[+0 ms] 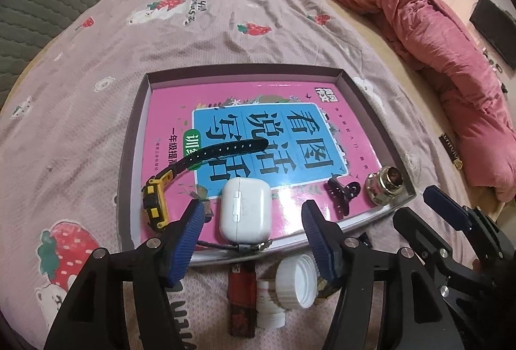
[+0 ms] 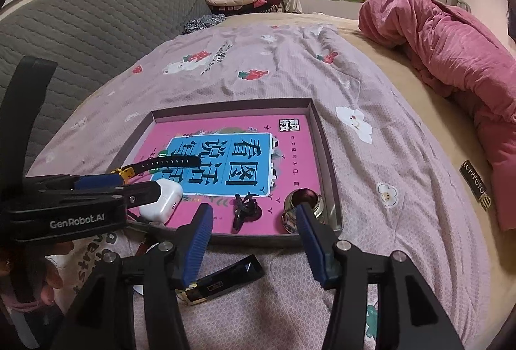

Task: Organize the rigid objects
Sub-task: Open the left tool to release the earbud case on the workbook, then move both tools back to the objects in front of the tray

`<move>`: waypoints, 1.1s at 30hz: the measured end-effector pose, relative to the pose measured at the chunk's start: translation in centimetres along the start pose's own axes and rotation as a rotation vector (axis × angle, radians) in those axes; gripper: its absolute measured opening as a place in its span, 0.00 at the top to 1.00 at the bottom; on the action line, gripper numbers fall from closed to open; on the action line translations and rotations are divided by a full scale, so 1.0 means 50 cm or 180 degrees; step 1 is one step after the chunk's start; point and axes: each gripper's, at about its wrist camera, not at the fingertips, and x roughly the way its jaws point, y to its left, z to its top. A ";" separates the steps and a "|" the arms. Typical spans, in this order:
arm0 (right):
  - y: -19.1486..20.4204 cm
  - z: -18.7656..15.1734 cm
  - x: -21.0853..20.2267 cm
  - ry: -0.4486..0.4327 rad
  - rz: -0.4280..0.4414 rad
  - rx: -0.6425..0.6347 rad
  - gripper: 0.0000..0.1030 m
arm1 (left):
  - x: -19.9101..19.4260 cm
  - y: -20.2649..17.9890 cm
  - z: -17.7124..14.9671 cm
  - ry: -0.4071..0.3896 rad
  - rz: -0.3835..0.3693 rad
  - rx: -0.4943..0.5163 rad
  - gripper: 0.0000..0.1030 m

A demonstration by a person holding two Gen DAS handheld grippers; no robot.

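A bed covered with a lilac strawberry-print sheet (image 1: 225, 37) fills both views, a pink quilt (image 1: 435, 37) bunched along its far side. On the sheet sits a shallow box lid (image 1: 129, 153) lined with a pink book (image 1: 290, 92).

The left gripper (image 1: 254, 230) stands wide open and holds nothing; a white earbud case (image 1: 245, 208) lies in the tray between and just beyond its fingertips, apart from both pads. A yellow-and-black watch (image 1: 154, 205) lies outside its left jaw. A white bottle cap (image 1: 296, 279) and a red lighter (image 1: 242, 301) rest on the sheet beneath it.

The right gripper (image 2: 254, 227) also stands open and empty. A black hair clip (image 2: 243, 208) lies just ahead between its jaws; a gold perfume bottle (image 2: 301, 205) sits beside its right fingertip; a black rectangular case (image 2: 225, 282) lies below.
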 end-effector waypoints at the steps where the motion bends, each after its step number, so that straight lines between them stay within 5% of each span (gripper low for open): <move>1: 0.000 0.001 -0.003 -0.0007 0.0007 0.0000 0.48 | -0.004 0.001 -0.001 -0.0009 -0.0004 -0.0004 0.37; 33: 0.002 -0.024 -0.052 -0.0011 -0.0017 0.0033 0.47 | -0.078 0.062 -0.096 0.0022 0.0157 -0.0021 0.34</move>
